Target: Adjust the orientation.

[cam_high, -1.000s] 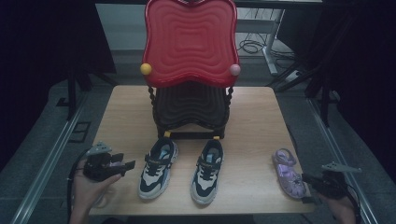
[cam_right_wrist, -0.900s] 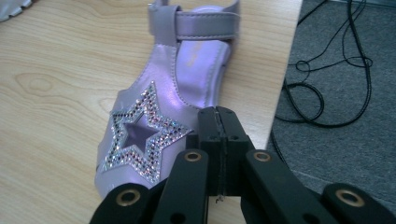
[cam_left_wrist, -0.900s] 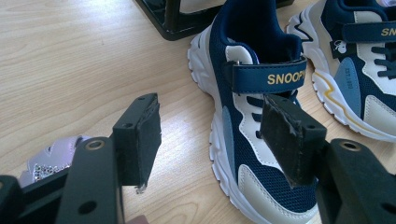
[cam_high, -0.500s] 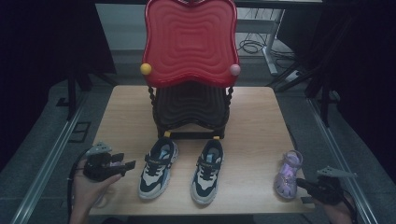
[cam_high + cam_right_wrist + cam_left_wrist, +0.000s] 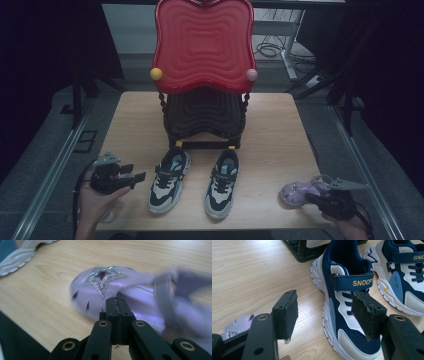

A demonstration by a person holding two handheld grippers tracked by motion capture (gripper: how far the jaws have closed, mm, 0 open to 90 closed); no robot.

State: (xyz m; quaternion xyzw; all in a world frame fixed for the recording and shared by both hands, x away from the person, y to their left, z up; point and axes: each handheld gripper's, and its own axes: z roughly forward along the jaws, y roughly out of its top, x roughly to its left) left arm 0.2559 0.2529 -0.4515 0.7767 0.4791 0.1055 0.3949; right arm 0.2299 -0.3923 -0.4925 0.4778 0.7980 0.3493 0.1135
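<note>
A purple jelly sandal [image 5: 299, 190] with a glitter star [image 5: 102, 280] lies crosswise near the table's front right corner. My right gripper [image 5: 313, 199] is shut, its closed tips [image 5: 116, 302] against the sandal's side with nothing between them. A pair of navy-and-white sneakers stands at the front middle, the left one [image 5: 169, 180] beside the right one [image 5: 222, 182]. My left gripper [image 5: 138, 177] hovers just left of the left sneaker [image 5: 344, 302], open [image 5: 324, 315] and empty. A second purple sandal's toe [image 5: 238, 325] shows beside that gripper's jaw.
A small chair with a red wavy back [image 5: 202, 45] and dark seat [image 5: 205, 117] stands at the middle back of the wooden table [image 5: 280, 130]. Yellow [image 5: 156, 74] and pink [image 5: 251, 75] knobs flank the back. Dark floor and metal rails surround the table.
The purple sandal has swung from lying lengthwise to lying crosswise, toe to the left. My right gripper has shifted leftward behind it. The left gripper has stayed still.
</note>
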